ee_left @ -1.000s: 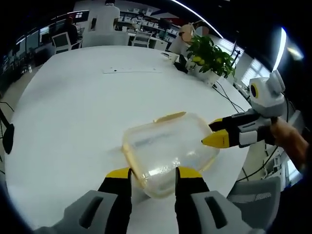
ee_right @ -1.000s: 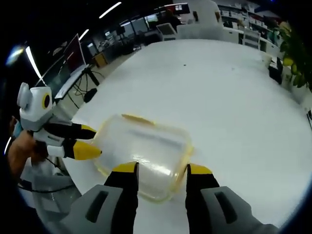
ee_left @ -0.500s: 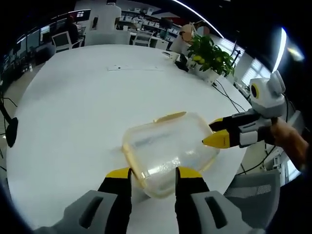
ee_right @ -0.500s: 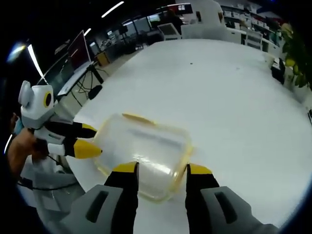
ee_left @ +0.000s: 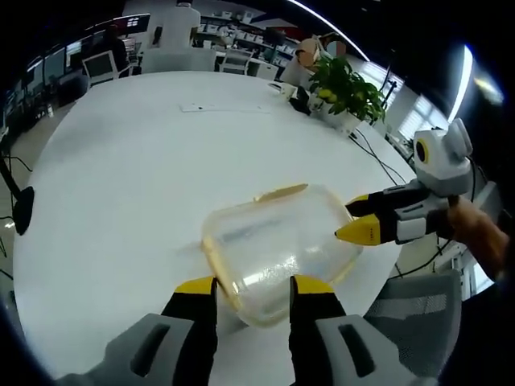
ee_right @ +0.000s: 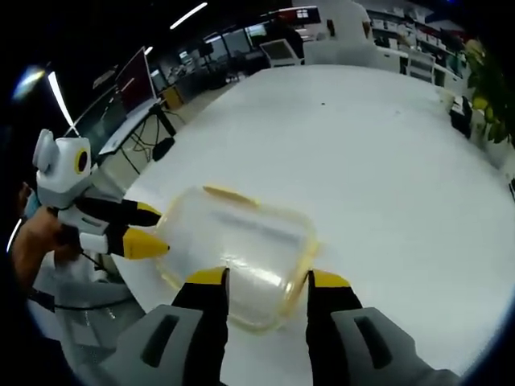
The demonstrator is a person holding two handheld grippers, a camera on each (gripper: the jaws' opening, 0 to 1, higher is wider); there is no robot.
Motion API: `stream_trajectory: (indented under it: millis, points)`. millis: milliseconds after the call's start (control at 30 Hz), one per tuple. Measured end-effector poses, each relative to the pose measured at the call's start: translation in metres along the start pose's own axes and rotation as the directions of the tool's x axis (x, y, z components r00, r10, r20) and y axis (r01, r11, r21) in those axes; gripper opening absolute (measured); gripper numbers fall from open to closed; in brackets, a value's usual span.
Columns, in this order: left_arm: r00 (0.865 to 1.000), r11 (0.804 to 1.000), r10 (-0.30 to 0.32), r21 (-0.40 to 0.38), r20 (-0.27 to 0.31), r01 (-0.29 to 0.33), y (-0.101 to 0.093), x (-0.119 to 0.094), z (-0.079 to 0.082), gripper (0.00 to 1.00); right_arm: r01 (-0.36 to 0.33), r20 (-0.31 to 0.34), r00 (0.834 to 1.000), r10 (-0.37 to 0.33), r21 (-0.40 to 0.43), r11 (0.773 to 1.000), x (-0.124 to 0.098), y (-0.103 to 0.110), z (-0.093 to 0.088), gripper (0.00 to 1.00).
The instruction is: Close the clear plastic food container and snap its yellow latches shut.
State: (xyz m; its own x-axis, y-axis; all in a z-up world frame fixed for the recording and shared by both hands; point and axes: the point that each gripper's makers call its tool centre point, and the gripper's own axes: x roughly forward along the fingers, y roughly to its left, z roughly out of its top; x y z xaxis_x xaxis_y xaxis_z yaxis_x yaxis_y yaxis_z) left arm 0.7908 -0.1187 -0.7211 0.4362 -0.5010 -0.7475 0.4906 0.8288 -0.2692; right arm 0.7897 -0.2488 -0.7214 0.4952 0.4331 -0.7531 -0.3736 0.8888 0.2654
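both tongs, left tongs (ee_left: 245,287) and right tongs (ee_right: 261,279), spread open, flank the lidded container (ee_left: 278,245) near the table (ee_left: 121,177) edge to brace it for latching.

A wide stretch of bare white bench (ee_left: 121,185) is seen beyond and to the left of the clear container (ee_left: 278,245) in the left gripper view, with nothing standing on it until a thin flat strip (ee_left: 213,107) near the far edge. A potted plant (ee_left: 346,92) is set at the far right corner, well apart from the container. The container's near end is straddled by the left gripper (ee_left: 251,288), while its right side is closed off by the right gripper (ee_left: 354,219) (its yellow tips just beside the wall). In the right gripper view, open bench (ee_right: 386,177) is left beyond the container (ee_right: 241,245) and to its right.
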Motion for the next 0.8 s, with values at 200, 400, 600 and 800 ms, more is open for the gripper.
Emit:
stream_trajectory:
  millis: [200, 400, 600, 800]
  points:
    - [1.0, 1.0, -0.002, -0.004, 0.005, 0.002, 0.0009, -0.0007, -0.0012, 0.28, -0.01, -0.004, 1.0, 0.01, -0.003, 1.0, -0.0003, 0.0002, -0.0009, 0.35]
    - [1.0, 1.0, -0.004, -0.017, -0.004, 0.004, 0.0018, -0.0004, -0.0008, 0.29, -0.029, 0.002, 1.0, 0.029, 0.002, 1.0, -0.0003, -0.0008, -0.0012, 0.36]
    - [1.0, 1.0, -0.01, -0.011, -0.005, 0.01, 0.0018, -0.0014, -0.0013, 0.29, -0.06, 0.014, 0.998, 0.06, -0.005, 0.998, -0.0012, -0.0016, -0.0023, 0.36]
    - [1.0, 1.0, -0.017, 0.017, 0.009, 0.017, 0.0022, -0.009, 0.005, 0.27, -0.047, 0.016, 0.999, 0.049, -0.098, 0.994, -0.0055, -0.0027, 0.0006, 0.34]
